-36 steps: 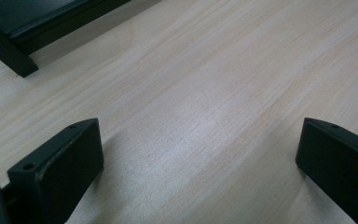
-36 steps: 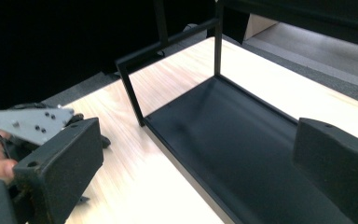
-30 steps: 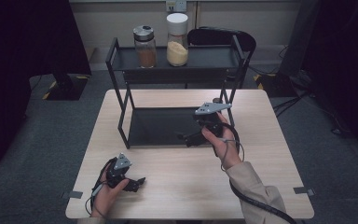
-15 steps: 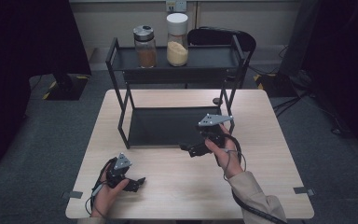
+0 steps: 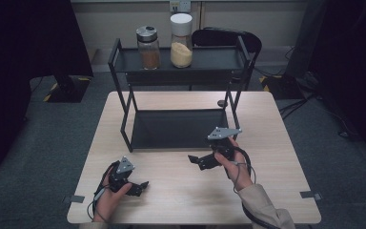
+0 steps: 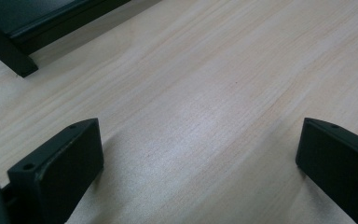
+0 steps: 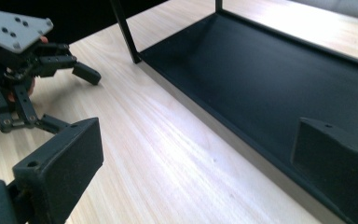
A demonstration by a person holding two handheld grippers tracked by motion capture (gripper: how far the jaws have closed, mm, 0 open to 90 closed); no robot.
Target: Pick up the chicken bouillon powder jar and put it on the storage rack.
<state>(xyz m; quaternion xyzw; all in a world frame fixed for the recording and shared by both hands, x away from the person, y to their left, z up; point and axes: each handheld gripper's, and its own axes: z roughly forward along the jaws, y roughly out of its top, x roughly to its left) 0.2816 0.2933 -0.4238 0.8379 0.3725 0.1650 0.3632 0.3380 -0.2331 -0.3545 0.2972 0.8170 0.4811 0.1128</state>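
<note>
**Desk:** Hands at work on a pale wooden bench point(image 5: 267, 119), seen from above. What does the high view carry?

**Photographer:** A black two-tier metal rack point(image 5: 181, 129) stands on the far half of the bench. Two jars sit side by side on its top shelf, a brown-filled jar point(image 5: 148, 47) with a metal lid and a yellow-filled jar point(image 5: 181, 40) with a white lid. The right hand-held gripper point(image 5: 194, 160) hovers just in front of the rack's lower shelf, jaws pointing left and spread apart, empty. The left hand-held gripper point(image 5: 142, 187) sits near the front left of the bench, jaws pointing right, also empty.

**Desk:** And the left gripper view?

**Photographer:** Both black jaws stand wide apart over bare wood, nothing between them. A corner of the rack's base point(image 6: 37, 28) shows at the upper left, well apart from the jaws.

**Desk:** The right gripper view?

**Photographer:** Again wide jaws, gripping nothing. The right one overlaps the dark lower shelf point(image 7: 279, 84) in the picture; the left one is over wood. One upright post of the rack rises at the top. At the far left the other hand-held gripper point(image 7: 74, 93) shows with its grey plate, jaws open, close above the bench.
</note>
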